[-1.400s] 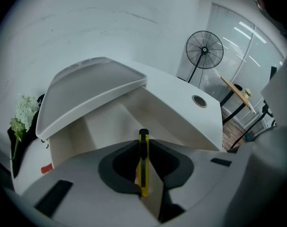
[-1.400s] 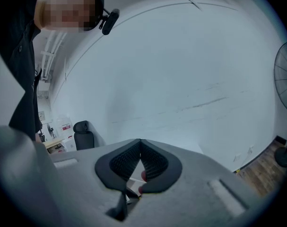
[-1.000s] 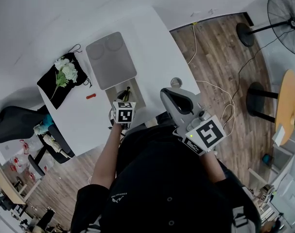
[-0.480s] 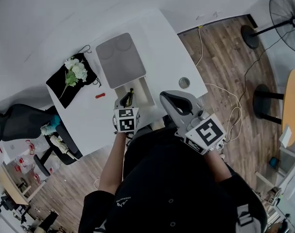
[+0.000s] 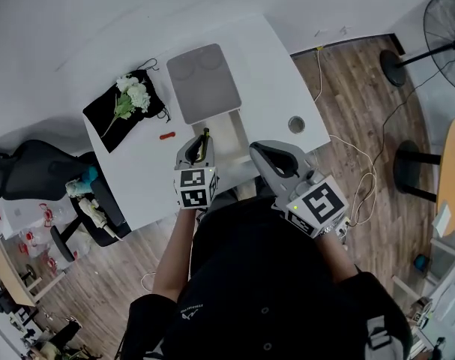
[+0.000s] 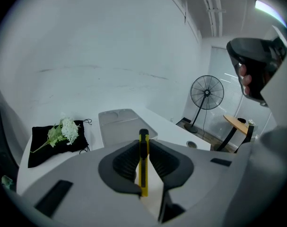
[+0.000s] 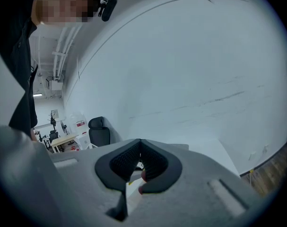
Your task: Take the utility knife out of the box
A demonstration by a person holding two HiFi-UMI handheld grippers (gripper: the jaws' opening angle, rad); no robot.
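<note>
A: Okay, left side first. What's on the desk [image 5: 272,58]?

B: Black cloth [image 5: 107,118] at the left edge with white flowers [image 5: 131,94] on it. A small red piece [image 5: 167,135] sits just right of it, apart from the cloth.

A: Left tool [image 5: 196,147]?

B: Clamped on the utility knife [image 5: 205,136]. The left gripper view shows the ribbed pads [image 6: 126,162] pressing both flat sides of the yellow-and-black knife [image 6: 143,148]. It stands on edge, with its black end poking out past the tips.

A: Where's the knife relative to the box [image 5: 234,137]?

B: In the head view it's at the box's left wall, by the desk's near edge. The grey lid [image 5: 205,83] lies open towards the far edge, and in the left gripper view it sits behind the knife [image 6: 122,124].

A: Right tool [image 5: 257,150]?

B: Over the near edge, just right of the box. In its own view the tips [image 7: 140,148] meet, with nothing gripped.

A: Anything further right?

B: Small round thing [image 5: 296,124] near the right edge.
</note>
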